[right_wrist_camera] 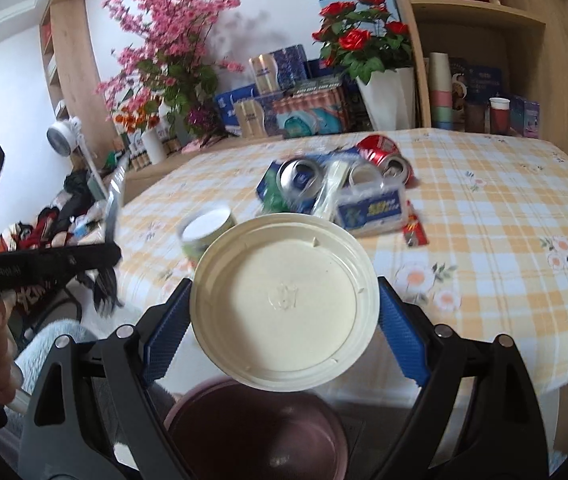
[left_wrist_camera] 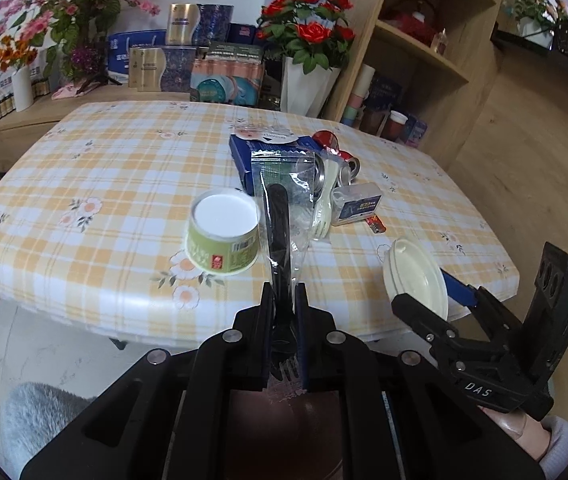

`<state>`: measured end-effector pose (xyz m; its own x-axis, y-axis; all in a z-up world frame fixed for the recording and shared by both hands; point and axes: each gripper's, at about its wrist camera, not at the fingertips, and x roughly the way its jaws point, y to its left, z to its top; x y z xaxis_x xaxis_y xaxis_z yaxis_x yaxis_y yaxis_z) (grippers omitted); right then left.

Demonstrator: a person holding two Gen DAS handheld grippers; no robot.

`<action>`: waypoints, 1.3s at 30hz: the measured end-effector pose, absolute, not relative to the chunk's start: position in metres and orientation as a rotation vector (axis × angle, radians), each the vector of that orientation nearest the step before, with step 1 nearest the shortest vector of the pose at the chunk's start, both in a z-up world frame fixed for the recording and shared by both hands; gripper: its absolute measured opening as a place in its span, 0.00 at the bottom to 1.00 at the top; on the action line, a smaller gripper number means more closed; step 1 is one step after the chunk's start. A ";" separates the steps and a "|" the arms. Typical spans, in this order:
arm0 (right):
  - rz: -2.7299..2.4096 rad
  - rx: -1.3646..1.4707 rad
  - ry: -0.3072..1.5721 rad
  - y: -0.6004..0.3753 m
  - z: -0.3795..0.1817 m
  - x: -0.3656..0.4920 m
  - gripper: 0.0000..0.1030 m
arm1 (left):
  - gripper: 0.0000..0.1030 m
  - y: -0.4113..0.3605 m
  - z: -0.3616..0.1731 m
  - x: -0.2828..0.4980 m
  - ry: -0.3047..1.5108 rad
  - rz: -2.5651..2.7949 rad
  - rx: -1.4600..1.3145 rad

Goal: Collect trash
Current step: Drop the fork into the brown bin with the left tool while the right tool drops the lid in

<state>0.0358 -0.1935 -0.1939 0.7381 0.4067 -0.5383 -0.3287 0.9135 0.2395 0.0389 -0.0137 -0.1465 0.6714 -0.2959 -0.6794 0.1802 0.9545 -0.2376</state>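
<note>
My left gripper (left_wrist_camera: 284,294) is shut on a black plastic fork (left_wrist_camera: 278,220) sealed in a clear wrapper, held off the near edge of the table. The fork's tines sit back between the fingers. My right gripper (right_wrist_camera: 284,284) is shut on a round cream lid (right_wrist_camera: 284,300), its blue pads (right_wrist_camera: 168,320) pressing on opposite rims. Both hang above a dark pink bin (right_wrist_camera: 256,432) on the floor. In the left wrist view the right gripper (left_wrist_camera: 436,300) holds the lid (left_wrist_camera: 416,276) at the right. Blurred at the left of the right wrist view is the left gripper (right_wrist_camera: 114,252).
On the yellow checked table (left_wrist_camera: 84,168) lie a green tub (left_wrist_camera: 222,236), a blue box (left_wrist_camera: 244,156), crushed cans (right_wrist_camera: 380,152), a small floss box (left_wrist_camera: 358,204), a cream fork (left_wrist_camera: 324,208) and a red lighter (left_wrist_camera: 376,224). Flower vases, boxes and wooden shelves stand behind.
</note>
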 end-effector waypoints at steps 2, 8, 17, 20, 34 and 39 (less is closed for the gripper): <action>0.411 0.107 0.641 -0.184 -0.195 0.028 0.84 | 0.10 -0.008 -0.149 0.028 0.786 -0.267 -0.169; 0.443 0.029 0.677 -0.159 -0.196 0.008 0.84 | 0.10 0.012 -0.162 0.004 0.800 -0.271 -0.227; 0.460 -0.014 0.732 -0.136 -0.202 -0.002 0.86 | 0.10 0.034 -0.166 -0.013 0.774 -0.271 -0.273; 0.456 -0.027 0.732 -0.133 -0.202 -0.002 0.89 | 0.10 0.039 -0.167 -0.013 0.777 -0.267 -0.286; 0.265 -0.027 0.616 -0.158 -0.191 -0.003 0.94 | 0.10 0.024 -0.183 -0.006 0.851 -0.298 -0.254; 0.177 0.013 0.589 -0.178 -0.190 0.000 0.94 | 0.10 0.010 -0.187 -0.005 0.868 -0.330 -0.214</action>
